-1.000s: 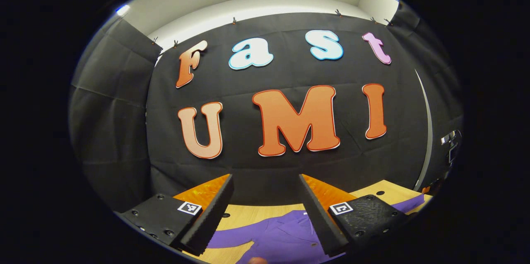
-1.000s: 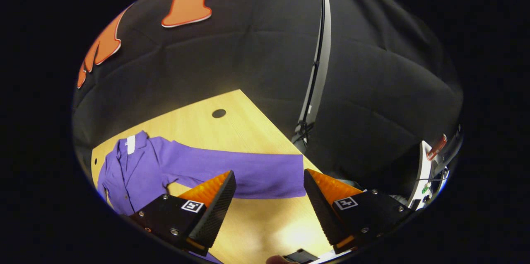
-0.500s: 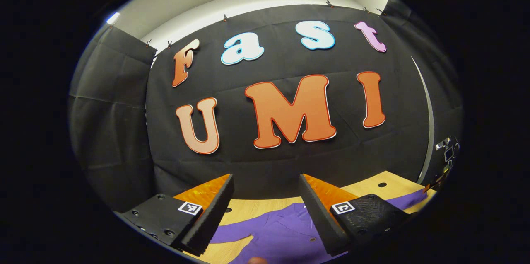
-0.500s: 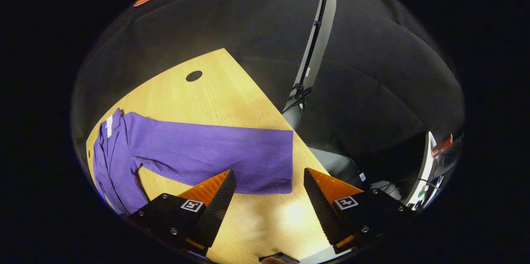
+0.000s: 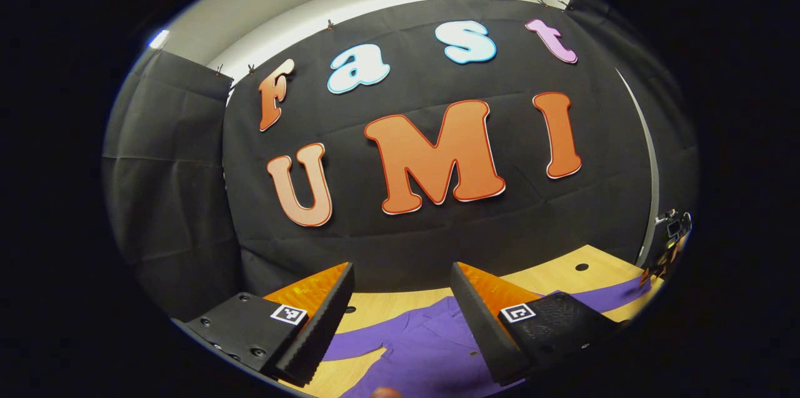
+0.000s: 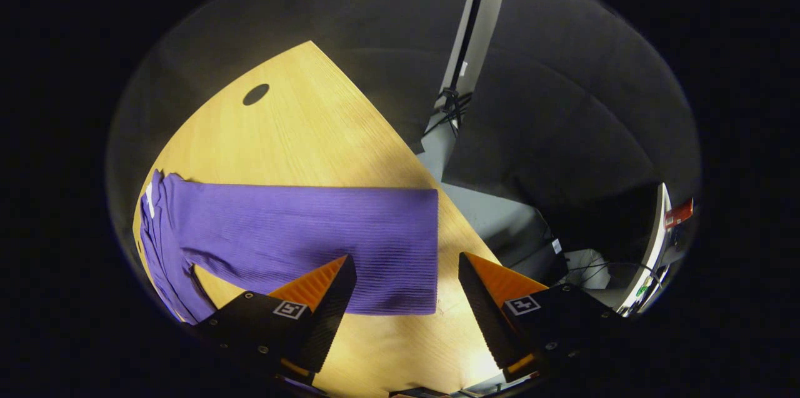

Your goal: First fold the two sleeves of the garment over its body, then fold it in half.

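Left gripper (image 5: 400,317): your fingers stand wide apart with nothing between them; it points level at the booth wall, above the near part of the desk.
Right gripper (image 6: 403,310): yours is spread open too, nothing held, tilted down over the desk.
Shirt (image 6: 294,235): purple, lying flat on the desk. In the left gripper view its body (image 5: 425,354) sits just below and between your fingers, with the collar area ahead of them.
Right sleeve (image 6: 350,242): stretched out straight; its cuff end lies just ahead of the gap between your right fingers, and your left-hand finger in that view overlaps its near edge. Whether the finger touches the cloth cannot be told.
Other sleeve (image 5: 350,348): runs out to the left, behind your left finger in the left gripper view.
Desk (image 6: 325,135): light wood, with a dark round hole (image 6: 255,94) far ahead and to the left of your right gripper; its edge falls away just right of the cuff.
Pole (image 6: 459,67): pale upright with a cable, beyond the desk edge, ahead of your right gripper.
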Tool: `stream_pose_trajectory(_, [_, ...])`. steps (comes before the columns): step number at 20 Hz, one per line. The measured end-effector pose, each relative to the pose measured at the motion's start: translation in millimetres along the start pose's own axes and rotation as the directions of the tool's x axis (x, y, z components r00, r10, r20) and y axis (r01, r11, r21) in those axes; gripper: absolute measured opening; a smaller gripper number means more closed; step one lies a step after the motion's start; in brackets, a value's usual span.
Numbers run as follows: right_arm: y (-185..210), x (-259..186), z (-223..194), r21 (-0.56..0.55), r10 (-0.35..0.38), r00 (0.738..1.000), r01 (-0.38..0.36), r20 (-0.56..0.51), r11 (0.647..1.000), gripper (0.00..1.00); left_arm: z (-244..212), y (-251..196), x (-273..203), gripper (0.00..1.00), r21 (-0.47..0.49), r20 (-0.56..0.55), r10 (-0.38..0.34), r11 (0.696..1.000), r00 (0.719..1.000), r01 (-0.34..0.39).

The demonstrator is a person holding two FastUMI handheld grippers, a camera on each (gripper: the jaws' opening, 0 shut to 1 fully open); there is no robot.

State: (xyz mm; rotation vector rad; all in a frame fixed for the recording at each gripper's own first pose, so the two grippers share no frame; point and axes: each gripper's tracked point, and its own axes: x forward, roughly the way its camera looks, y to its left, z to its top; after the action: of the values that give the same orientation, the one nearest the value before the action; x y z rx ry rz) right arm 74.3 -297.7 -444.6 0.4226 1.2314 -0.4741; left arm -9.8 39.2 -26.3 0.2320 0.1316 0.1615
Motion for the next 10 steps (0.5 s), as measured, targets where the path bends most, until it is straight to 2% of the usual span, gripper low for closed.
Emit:
stream_pose_trajectory(1, [-0.4,2.9,-2.5,0.006,-0.003,1.0,0.004,-0.019,1.0,0.98,-1.9,0.5,-2.1,0.96,0.0,-0.009,0.004,1.0,1.0,-0.004])
stream_pose_trajectory(3, [3.2,9.1,-5.9,0.012,-0.001,0.999,0.001,-0.051,1.0,0.95,-4.1,-0.3,-4.7,0.96,-0.003,-0.025,0.009,1.0,1.0,-0.009])
stream_pose_trajectory(7, [9.4,10.8,-1.5,0.046,0.003,0.997,0.001,-0.078,0.999,0.75,-4.0,-0.2,-4.3,0.96,0.002,-0.023,0.011,1.0,1.0,-0.011])
stream_pose_trajectory(8, [9.5,11.8,0.4,0.053,0.004,0.997,0.001,-0.078,0.999,0.58,-3.8,-0.6,-3.9,0.97,0.002,-0.024,0.008,1.0,1.0,-0.008])
stream_pose_trajectory(10, [6.7,12.4,1.7,0.082,0.018,0.997,-0.011,-0.081,0.997,0.38,-3.4,0.5,-4.0,0.97,0.008,-0.022,0.008,1.0,1.0,-0.008])
